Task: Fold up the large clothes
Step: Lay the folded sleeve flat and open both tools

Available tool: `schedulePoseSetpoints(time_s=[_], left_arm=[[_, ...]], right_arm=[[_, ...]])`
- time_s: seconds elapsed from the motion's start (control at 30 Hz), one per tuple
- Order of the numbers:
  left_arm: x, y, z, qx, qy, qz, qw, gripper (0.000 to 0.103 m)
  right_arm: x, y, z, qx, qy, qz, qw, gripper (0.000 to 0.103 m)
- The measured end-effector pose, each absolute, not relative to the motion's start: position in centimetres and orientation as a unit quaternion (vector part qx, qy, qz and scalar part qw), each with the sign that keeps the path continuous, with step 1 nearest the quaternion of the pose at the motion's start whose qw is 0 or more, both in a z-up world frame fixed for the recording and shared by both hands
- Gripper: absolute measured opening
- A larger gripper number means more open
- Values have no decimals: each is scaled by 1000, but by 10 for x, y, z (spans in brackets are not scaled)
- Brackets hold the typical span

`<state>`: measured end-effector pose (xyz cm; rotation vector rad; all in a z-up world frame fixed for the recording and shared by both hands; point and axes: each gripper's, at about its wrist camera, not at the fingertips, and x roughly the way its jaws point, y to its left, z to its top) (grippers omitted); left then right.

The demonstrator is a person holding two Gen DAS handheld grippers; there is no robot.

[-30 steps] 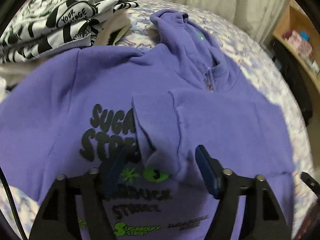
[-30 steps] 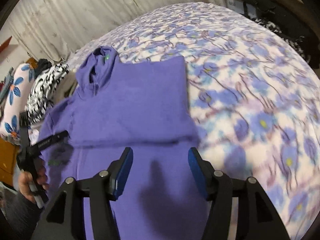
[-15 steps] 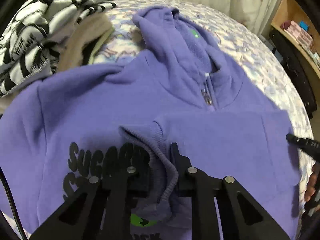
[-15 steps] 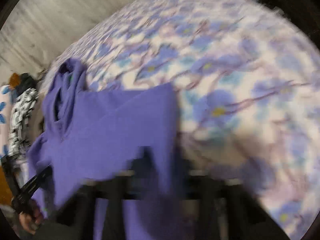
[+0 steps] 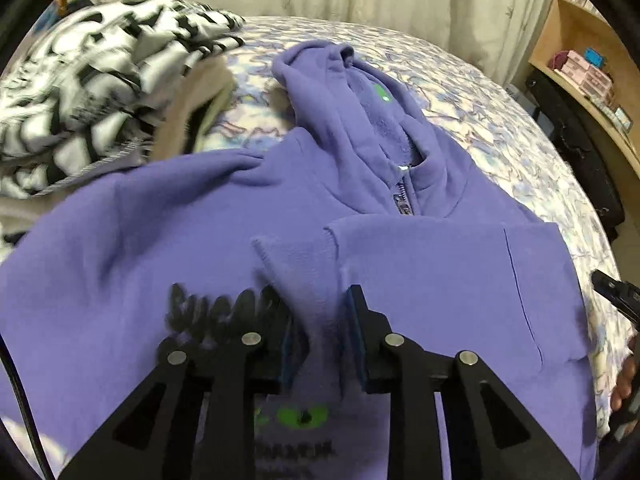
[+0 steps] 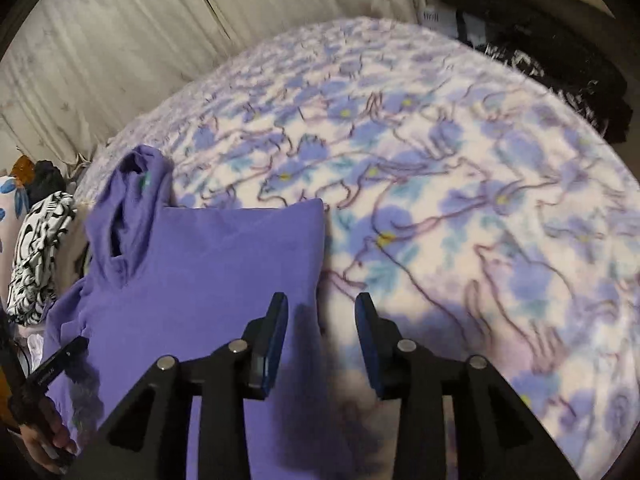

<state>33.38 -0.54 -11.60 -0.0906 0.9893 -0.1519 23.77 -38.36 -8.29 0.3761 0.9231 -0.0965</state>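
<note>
Purple fleece fills most of both views: the hoodie (image 5: pixel 160 240) is spread face-up on the floral blanket (image 6: pixel 460 200), hood toward the upper centre of the left view, one sleeve folded across the chest. Compared with a second ago, the sleeve cuff (image 5: pixel 308 280) that lay loose between wide blue pads is now seen standing up between them, and more of the hood and zipper is shown higher in the frame. The left gripper (image 5: pixel 320 320) was nipped down on that cuff and its jaws have just been eased apart a little; the ribbed cuff is between the pads and looks touched on both sides, so it is read as gripped. In the right view the hoodie's edge, blurred under the fingers half a second ago, is now seen left of centre. The right gripper (image 6: pixel 322 336) has just been opening too, with nothing clamped: only the hoodie's edge and blanket are seen below the gap.

Writing: black puffy print "SUGA…" can be partly read at lower left, with a green cat-eye graphic beneath; smaller lines are too blurred.

A black-and-white printed garment (image 5: pixel 100 80) is piled at upper left.
</note>
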Motion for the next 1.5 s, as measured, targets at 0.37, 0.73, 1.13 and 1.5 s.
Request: schedulePoseSetpoints(time_s=[0.37, 0.73, 1.13, 1.5], left_arm=[[282, -52, -112, -39, 437, -113, 892, 23], [295, -41, -148, -38, 473, -93, 875, 19], [328, -41, -104, -8, 456, -81, 886, 35], [399, -46, -151, -21, 497, -80, 864, 34]], right_arm=[[210, -260, -92, 118, 467, 87, 872, 34], [197, -328, -124, 90, 481, -8, 872, 2], [251, -285, -69, 75, 464, 52, 881, 11], [351, -298, -122, 94, 489, -20, 867, 14]])
